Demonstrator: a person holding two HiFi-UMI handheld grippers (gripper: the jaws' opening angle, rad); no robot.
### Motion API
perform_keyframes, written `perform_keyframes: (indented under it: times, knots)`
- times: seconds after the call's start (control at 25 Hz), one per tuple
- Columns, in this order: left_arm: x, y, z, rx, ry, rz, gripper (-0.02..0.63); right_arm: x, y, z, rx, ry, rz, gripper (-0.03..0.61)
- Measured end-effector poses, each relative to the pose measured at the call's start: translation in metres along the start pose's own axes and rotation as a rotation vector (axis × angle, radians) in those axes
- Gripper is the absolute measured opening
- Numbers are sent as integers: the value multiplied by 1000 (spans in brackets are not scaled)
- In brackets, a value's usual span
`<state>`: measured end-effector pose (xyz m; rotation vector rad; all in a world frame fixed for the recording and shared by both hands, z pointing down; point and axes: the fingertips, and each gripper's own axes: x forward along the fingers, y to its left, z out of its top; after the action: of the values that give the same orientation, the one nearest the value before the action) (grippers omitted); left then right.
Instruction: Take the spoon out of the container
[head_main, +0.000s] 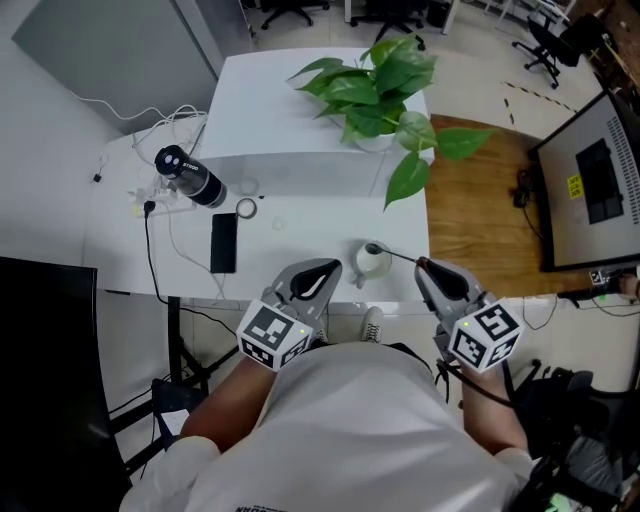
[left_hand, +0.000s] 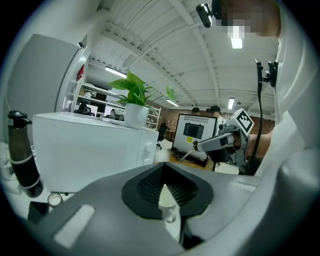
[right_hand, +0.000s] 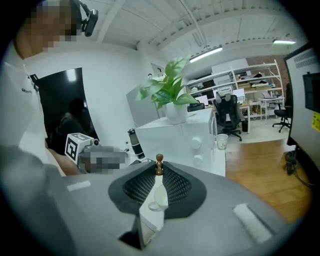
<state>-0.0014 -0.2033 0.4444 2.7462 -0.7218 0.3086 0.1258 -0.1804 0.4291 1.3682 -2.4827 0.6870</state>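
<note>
Right gripper (head_main: 423, 264) clamped on spoon (head_main: 396, 254) handle. The spoon's far end sits at the white cup (head_main: 372, 262) mouth just ahead, apparently not yet clear; the lift-out remains. Left gripper (head_main: 334, 267) closed, empty, beside the cup.

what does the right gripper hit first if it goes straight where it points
Probably the front of the white box under the green potted plant, though the white tabletop may come first.

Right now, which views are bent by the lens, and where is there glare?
Left gripper view and right gripper view: fisheye bending, black rounded corners. Left gripper view: the rectangular white ceiling lamp glares. Right gripper view: the brown-knobbed spoon is sharp. Head view: even light, little bending.
</note>
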Motion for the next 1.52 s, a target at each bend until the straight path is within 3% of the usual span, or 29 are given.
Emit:
perform_keyframes:
  times: [0.72, 1.32, 1.52]
  knots:
    - [7, -17, 1, 21, 5, 12, 4, -13, -6, 2, -8, -43, 9, 51]
    - [20, -42, -5, -2, -32, 169, 5, -27, -26, 0, -57, -56, 134, 52]
    - [12, -59, -18, -13, -18, 186, 5, -37, -24, -4, -66, -62, 152, 52]
